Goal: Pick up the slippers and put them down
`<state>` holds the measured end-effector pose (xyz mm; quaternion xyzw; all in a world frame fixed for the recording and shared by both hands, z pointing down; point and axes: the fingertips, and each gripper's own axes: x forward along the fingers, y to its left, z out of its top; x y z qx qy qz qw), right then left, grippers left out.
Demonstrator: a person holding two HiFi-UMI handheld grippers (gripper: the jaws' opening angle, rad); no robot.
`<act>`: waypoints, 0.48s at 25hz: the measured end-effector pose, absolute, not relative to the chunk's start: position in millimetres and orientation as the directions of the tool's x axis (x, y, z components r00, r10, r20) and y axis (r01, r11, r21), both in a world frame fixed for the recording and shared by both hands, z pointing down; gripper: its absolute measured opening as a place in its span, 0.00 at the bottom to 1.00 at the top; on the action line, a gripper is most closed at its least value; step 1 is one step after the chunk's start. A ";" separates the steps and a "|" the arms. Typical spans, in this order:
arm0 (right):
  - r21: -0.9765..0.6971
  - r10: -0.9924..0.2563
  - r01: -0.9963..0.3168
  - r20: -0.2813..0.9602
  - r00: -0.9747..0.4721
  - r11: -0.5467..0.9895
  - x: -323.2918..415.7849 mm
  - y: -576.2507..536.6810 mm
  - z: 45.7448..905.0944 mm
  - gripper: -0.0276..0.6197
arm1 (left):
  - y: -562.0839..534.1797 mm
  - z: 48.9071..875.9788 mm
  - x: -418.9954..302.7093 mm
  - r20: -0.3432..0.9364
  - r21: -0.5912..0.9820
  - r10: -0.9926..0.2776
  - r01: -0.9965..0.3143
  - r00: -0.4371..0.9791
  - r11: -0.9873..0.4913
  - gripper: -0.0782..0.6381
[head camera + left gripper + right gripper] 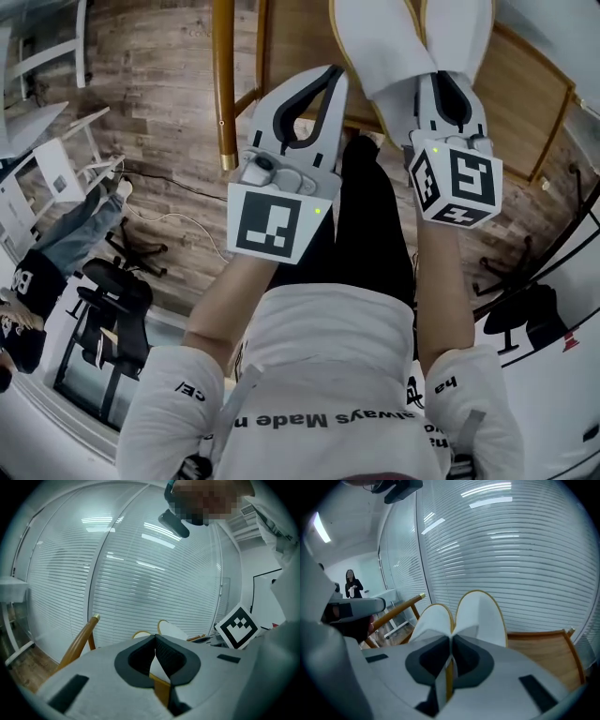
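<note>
Slippers (384, 47) | left gripper (154, 641) and right gripper (451, 639) each clamped on them | shirt (328, 356) reads "always Made"

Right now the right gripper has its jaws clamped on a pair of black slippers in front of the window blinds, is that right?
Not quite: the slippers are white with a tan edge, not black. The right gripper view shows this. The rest holds: the right gripper has its jaws clamped on the pair, with the window blinds behind.
</note>
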<state>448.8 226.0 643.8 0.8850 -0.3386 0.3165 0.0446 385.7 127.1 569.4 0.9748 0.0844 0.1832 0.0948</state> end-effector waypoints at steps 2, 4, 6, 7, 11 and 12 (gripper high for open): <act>-0.144 -0.579 -0.628 0.582 0.571 -0.765 448.7 228.6 628.3 0.08 | 127.4 555.2 384.3 0.333 0.213 0.197 0.130 0.922 -0.968 0.12; -0.145 -0.583 -0.630 0.576 0.573 -0.763 449.0 232.5 612.9 0.08 | 129.1 540.7 383.6 0.326 0.208 0.197 0.133 0.925 -0.969 0.12; -0.142 -0.587 -0.634 0.569 0.576 -0.760 450.1 235.2 597.4 0.08 | 129.2 525.2 383.6 0.315 0.206 0.194 0.133 0.929 -0.970 0.12; -0.141 -0.591 -0.638 0.563 0.577 -0.757 451.5 235.4 589.4 0.08 | 128.1 517.1 384.2 0.306 0.203 0.191 0.132 0.933 -0.970 0.12; -0.136 -0.607 -0.651 0.538 0.585 -0.747 454.2 231.4 554.7 0.08 | 119.2 484.9 384.4 0.273 0.194 0.180 0.129 0.945 -0.973 0.12; -0.134 -0.609 -0.653 0.536 0.585 -0.745 452.3 231.0 546.0 0.08 | 118.1 476.7 382.6 0.270 0.192 0.180 0.131 0.946 -0.973 0.12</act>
